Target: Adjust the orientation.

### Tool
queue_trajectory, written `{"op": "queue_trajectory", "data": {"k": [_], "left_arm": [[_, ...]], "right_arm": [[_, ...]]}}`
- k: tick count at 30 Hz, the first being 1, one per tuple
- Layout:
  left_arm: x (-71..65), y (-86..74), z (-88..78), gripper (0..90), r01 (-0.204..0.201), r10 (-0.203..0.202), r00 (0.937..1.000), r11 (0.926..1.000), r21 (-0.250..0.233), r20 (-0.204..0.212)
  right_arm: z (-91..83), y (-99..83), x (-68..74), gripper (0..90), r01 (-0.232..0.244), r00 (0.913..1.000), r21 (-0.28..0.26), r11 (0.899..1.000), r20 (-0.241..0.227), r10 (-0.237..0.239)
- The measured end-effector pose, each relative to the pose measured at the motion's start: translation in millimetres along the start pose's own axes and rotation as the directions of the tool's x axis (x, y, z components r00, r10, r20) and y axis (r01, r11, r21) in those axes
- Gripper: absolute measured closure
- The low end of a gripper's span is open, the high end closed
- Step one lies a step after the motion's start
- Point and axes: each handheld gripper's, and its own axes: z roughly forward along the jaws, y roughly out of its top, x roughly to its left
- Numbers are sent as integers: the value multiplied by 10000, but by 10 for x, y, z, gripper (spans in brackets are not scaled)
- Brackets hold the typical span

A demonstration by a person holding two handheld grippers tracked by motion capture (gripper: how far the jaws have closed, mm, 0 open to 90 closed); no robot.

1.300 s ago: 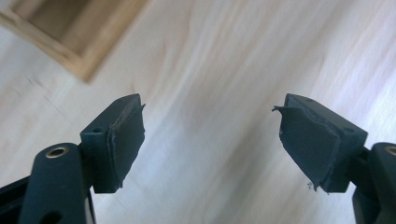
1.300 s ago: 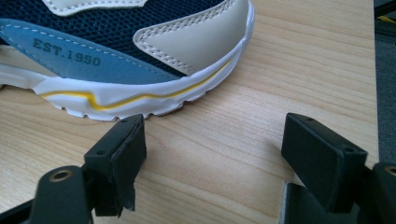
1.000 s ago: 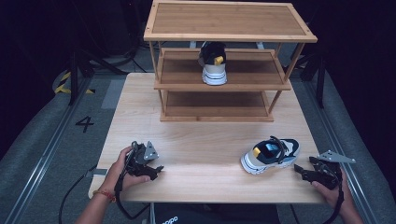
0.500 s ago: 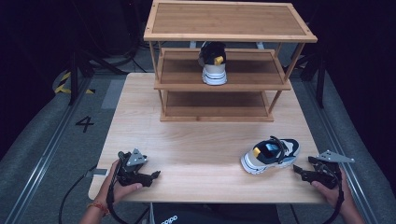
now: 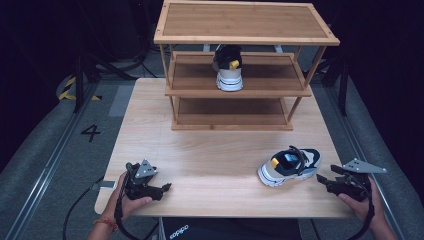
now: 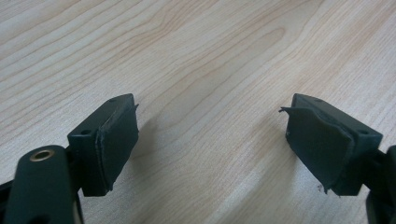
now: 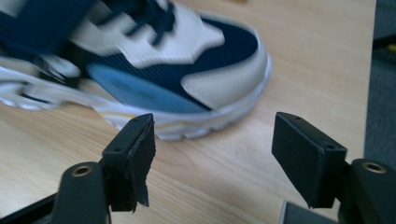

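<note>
The sneaker (image 5: 289,165) lies on its sole at the near right of the table (image 5: 210,150), well in front of the shelf rack (image 5: 240,90). Its long axis runs slantwise — the end with the yellow tab points toward the near left, the other end toward the far right, close to the table's right edge. That second end is the one facing the right gripper (image 5: 325,179), which sits just beside it, apart from it, jaws spread wide and holding nothing. In the right gripper view the shoe's white-and-navy end (image 7: 187,70) lies a little beyond the jaws and off to their left, so the gap between them looks mostly onto bare wood rather than onto the shoe.

The left gripper (image 5: 165,188) rests at the near left edge, well apart from the sneaker, its jaws also wide open over bare tabletop (image 6: 196,70).

So the right hand (image 5: 365,200) is plainly the nearer one. My judgement is that the next move calls for swinging its jaws toward the shoe's end — across the shoe's width, not along its length.

A second sneaker (image 5: 228,67) stands on the rack's middle shelf, seen end-on from the person's side.
</note>
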Motion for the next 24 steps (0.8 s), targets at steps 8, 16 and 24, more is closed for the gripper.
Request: {"op": "queue_trajectory", "data": {"k": [8, 16, 24], "left_arm": [[0, 0, 0, 172, -2, 2, 10000, 10000, 3, -1], [0, 0, 0, 172, -2, 2, 10000, 10000, 4, -4], [1, 0, 0, 172, -7, 7, 10000, 10000, 6, -2]], "right_arm": [[-293, 490, 370, 416, 898, 9918, -450, 9949, -867, -934], [-243, 804, 752, 454, 1668, 9695, -422, 9851, -1751, -1716], [-81, 902, 962, 464, 2047, 9520, -113, 9788, -2303, -2017]]}}
